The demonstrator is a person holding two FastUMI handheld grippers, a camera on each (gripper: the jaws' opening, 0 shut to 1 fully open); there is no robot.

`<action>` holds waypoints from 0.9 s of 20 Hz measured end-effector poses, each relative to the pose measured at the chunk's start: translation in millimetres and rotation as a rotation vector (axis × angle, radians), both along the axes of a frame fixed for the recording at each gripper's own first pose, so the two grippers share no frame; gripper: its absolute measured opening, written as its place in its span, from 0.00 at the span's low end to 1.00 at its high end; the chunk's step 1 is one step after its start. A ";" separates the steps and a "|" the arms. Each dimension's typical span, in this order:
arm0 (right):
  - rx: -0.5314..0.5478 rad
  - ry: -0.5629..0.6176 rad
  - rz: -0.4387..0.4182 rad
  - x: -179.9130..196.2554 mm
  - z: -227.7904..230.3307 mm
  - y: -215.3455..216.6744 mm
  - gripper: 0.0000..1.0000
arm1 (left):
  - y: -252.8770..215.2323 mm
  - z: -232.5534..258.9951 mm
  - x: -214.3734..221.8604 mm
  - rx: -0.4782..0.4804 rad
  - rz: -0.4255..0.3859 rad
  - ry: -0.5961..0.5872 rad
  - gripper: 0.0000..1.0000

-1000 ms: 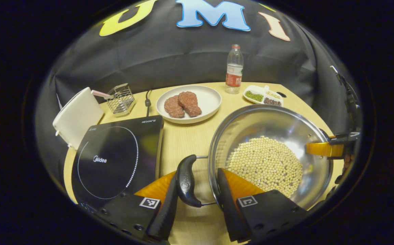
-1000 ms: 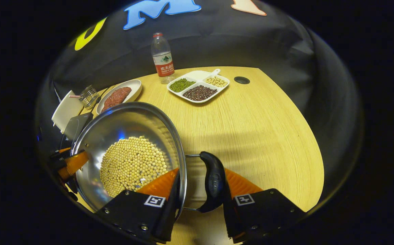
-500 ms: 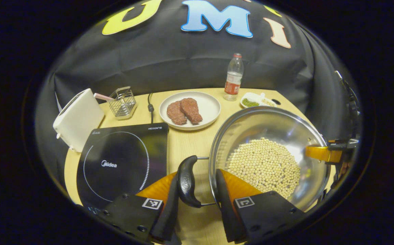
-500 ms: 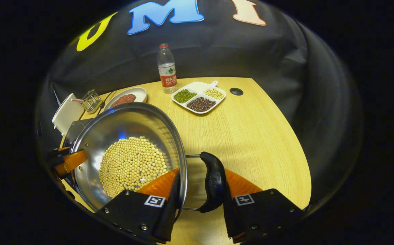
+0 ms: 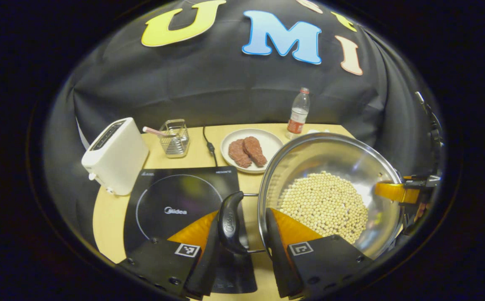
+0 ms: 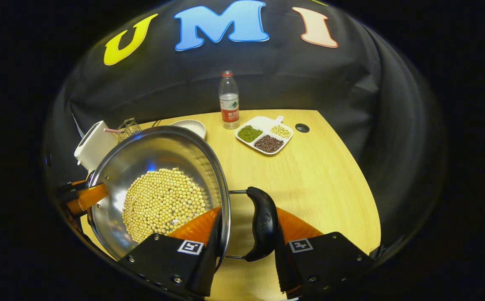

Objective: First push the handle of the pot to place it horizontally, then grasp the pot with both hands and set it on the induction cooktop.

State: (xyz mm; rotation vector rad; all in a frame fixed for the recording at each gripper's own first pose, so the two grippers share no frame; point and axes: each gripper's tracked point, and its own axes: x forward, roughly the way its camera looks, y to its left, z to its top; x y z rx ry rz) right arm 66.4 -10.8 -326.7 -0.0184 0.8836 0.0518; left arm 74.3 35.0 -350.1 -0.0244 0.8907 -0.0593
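left gripper view: the left gripper [image 5: 242,234] is clamped across one side of the round stainless-steel pot [image 5: 330,167], one finger pressing the outer face of the pot's black loop handle [image 5: 230,221], the other finger inside the rim against the wall. the pot, holding a bed of pale yellow soybeans [image 5: 324,207], appears lifted off the light wooden table [image 5: 108,209] and hangs beside the black glass induction cooktop [image 5: 175,205], its near handle already over the cooktop's edge. the right gripper [image 5: 405,192] shows at the pot's far rim. behind stand a white toaster [image 5: 114,154], a wire basket [image 5: 174,138], a white plate of red meat [image 5: 250,144] and a clear plastic bottle [image 5: 298,115].

right gripper view: the right gripper [image 6: 246,238] is closed the same way on the opposite black handle [image 6: 262,223], one finger inside the rim, one outside the handle. the left gripper [image 6: 83,196] shows at the far rim. a white divided dish of beans [image 6: 264,134] lies well apart on the table.

to do the carry well, both grips should hold equal height so the rim stays level and the soybeans do not slide; travel should go sideways toward the cooktop's ring, and the descent should begin only once the base is centred over it, both sides lowering together.
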 end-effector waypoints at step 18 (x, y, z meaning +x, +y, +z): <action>0.002 0.040 0.077 9.8 -16.1 167.9 0.59 | 182.6 -12.9 -13.6 0.006 0.075 0.035 0.59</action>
